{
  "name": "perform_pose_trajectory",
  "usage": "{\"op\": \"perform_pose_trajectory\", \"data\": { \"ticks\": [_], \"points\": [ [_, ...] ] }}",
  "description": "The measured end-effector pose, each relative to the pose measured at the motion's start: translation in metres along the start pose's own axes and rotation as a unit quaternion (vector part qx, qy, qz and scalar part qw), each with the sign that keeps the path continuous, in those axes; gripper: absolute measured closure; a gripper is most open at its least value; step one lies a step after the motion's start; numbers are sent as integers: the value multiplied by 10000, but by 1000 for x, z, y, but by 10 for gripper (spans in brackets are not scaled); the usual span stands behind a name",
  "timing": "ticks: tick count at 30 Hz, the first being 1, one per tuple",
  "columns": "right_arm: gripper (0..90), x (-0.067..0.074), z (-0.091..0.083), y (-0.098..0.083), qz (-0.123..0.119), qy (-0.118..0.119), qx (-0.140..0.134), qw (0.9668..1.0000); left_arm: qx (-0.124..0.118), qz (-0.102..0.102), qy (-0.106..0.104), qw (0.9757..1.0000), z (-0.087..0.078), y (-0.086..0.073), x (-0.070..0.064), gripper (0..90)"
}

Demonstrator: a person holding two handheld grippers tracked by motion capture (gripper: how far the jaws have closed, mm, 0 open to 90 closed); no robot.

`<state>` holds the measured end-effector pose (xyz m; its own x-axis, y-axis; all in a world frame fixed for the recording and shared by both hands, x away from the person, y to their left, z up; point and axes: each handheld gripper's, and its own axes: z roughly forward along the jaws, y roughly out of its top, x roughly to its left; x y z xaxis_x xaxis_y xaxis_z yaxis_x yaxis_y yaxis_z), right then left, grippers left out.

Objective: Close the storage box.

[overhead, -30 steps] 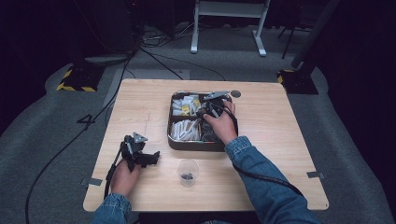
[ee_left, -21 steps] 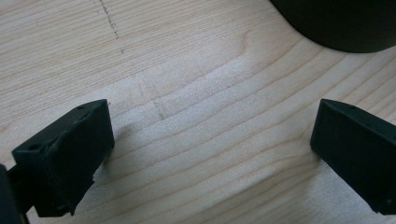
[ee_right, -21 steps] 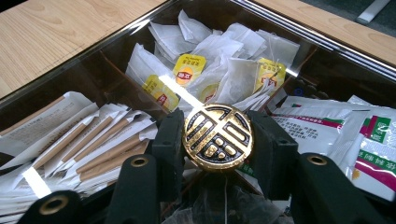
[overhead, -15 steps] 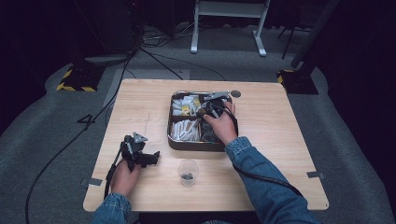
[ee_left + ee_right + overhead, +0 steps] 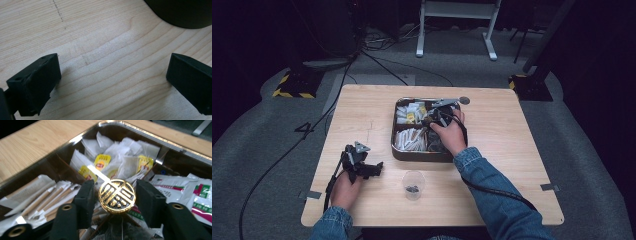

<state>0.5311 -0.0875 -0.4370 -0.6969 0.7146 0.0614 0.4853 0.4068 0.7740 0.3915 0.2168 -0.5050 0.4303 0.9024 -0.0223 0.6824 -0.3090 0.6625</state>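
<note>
Pale wood grain runs under the left gripper (image 5: 362, 167), which rests low on the table (image 5: 362, 115) with its two black jaws spread wide and bare board between them; a dark rounded edge shows up ahead to its right in the left gripper view. Just to the right of that gripper stands one clear plastic cup (image 5: 413, 184) with a little dark matter at its bottom. Beyond the cup sits one metal tray (image 5: 398, 152), split into compartments. Paper-wrapped sticks (image 5: 37, 195) lie in the one left of the right gripper (image 5: 117, 195), white tea bags with yellow tags (image 5: 117, 157) fill the one ahead of it, and printed sachets (image 5: 197, 192) lie to its right. The right gripper hangs over the tray's middle, its jaws pressed on either side of one round gold-and-black knob (image 5: 117, 195). One small dark disc (image 5: 464, 100) lies on the table just past the tray's far right corner.
</note>
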Motion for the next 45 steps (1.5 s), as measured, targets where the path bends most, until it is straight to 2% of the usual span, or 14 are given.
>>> {"op": "perform_pose_trajectory", "data": {
  "ticks": [8,14,19,24,33,42,45],
  "points": [
    [429,0,-23,7,63,77,-315,9995,-15,18,-49,10000,0,0,1,0],
    [411,-2,-49,11,222,291,-581,9976,-10,19,-37,10000,0,0,1,0],
    [403,0,-71,17,125,401,-728,9965,-9,12,-29,10000,0,0,0,0],
    [402,-1,-87,13,80,469,-779,9958,-1,-1,-26,10000,-1,-1,0,0],
    [397,-15,-122,-3,98,349,-835,9959,-6,2,-25,10000,0,-1,0,0],
    [394,-32,-156,-28,56,68,-781,9969,-8,5,-25,10000,0,0,0,0],
    [393,-38,-165,-38,106,26,-767,9970,-4,5,-32,10000,0,-1,0,0]
  ]
}}
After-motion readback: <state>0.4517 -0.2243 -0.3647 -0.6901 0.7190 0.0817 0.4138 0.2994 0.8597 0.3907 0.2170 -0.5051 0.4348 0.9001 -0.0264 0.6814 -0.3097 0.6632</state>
